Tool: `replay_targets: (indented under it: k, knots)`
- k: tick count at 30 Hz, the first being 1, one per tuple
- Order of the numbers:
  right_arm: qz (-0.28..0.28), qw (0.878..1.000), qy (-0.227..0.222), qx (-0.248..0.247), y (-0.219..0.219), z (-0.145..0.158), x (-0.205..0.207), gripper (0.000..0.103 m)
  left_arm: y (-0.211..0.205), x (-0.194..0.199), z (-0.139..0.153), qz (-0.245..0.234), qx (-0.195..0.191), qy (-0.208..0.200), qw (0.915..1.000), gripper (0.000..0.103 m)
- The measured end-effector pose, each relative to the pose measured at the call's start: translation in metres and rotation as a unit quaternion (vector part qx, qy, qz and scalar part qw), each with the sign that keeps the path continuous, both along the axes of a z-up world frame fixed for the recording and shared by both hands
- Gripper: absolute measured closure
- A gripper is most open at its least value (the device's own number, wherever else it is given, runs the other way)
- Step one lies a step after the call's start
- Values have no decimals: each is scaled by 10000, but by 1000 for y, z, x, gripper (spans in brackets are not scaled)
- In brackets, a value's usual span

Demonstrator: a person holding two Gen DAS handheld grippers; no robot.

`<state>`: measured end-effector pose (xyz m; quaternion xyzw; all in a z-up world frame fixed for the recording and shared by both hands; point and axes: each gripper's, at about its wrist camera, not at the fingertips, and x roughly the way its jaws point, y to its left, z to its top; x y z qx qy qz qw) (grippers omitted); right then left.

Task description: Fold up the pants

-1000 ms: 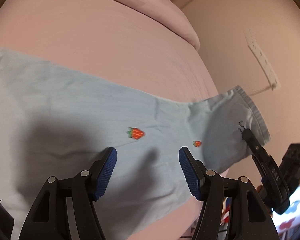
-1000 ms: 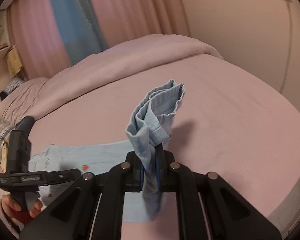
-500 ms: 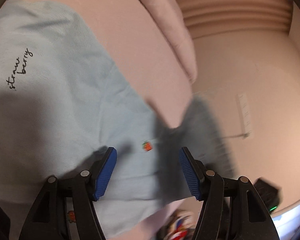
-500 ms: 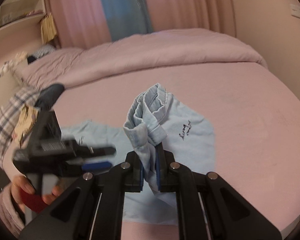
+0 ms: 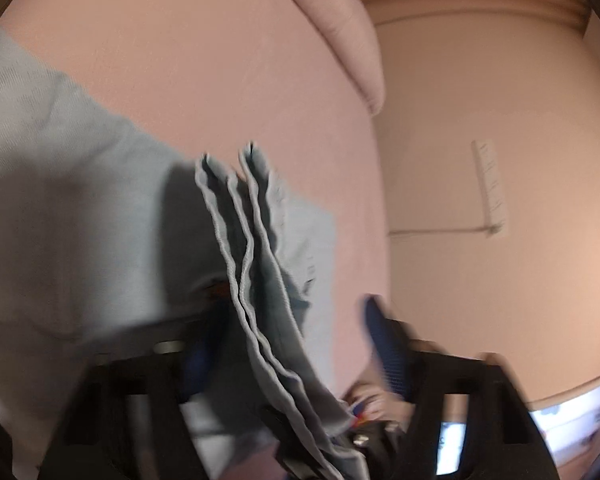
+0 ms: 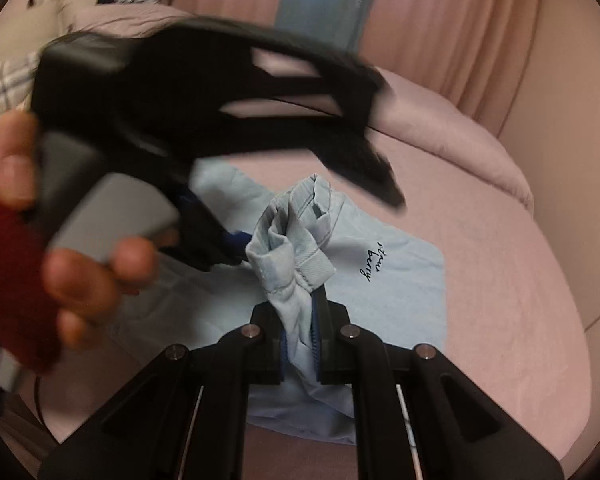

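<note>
Right gripper (image 6: 298,344) clamps our pants (image 6: 400,304) hem | left gripper (image 5: 292,344) gapes, holding nothing | we lay cuffs squarely over waistband.

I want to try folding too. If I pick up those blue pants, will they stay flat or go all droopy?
Probably droopy. Where the right gripper pinches the pants, the cloth bunches and flops over in soft folds. They are likely light, since a small pinch lifts the cuffs. The rest drapes on the bed with wrinkles, so it will likely sag without two holds.
</note>
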<state>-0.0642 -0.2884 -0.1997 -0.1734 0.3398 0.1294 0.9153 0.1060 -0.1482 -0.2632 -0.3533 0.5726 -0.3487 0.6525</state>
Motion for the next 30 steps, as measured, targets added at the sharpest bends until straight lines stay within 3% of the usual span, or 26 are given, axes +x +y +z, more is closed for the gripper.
replay_targets:
  k: [1, 4, 11, 18, 22, 23, 24, 25, 30]
  knots:
    - [39, 10000, -33, -70, 2, -1, -1, 93, 1, -3, -1, -64, 198, -29, 9998, 83]
    - [192, 9995, -84, -227, 2, -4, -5, 93, 14, -10, 2, 16, 421, -213, 9989, 94]
    - [674, 9950, -530, -516, 25, 3, -17, 91, 56, -10, 33, 112, 709, -1037, 9920, 94]
    - [1196, 9894, -667, -485, 75, 6, -13, 90, 94, -3, 35, 559, 1066, -1117, 9864, 94]
    - [1467, 9865, -526, -510, 94, -2, -9, 86, 108, 1, 20, 718, 1545, -966, 9806, 94]
    - [1557, 9861, -374, -437, 97, -6, -6, 86, 109, 1, 16, 740, 1603, -898, 9802, 93]
    - [1623, 9856, -252, -396, 99, -10, -5, 83, 113, 1, 11, 757, 1706, -804, 9791, 83]
    - [1682, 9849, -103, -398, 103, -13, -3, 78, 113, 2, 8, 782, 1850, -728, 9769, 79]
    - [1803, 9828, 407, 8, 83, -7, -3, 72, 126, -11, 24, 923, 2202, -1007, 9659, 62]
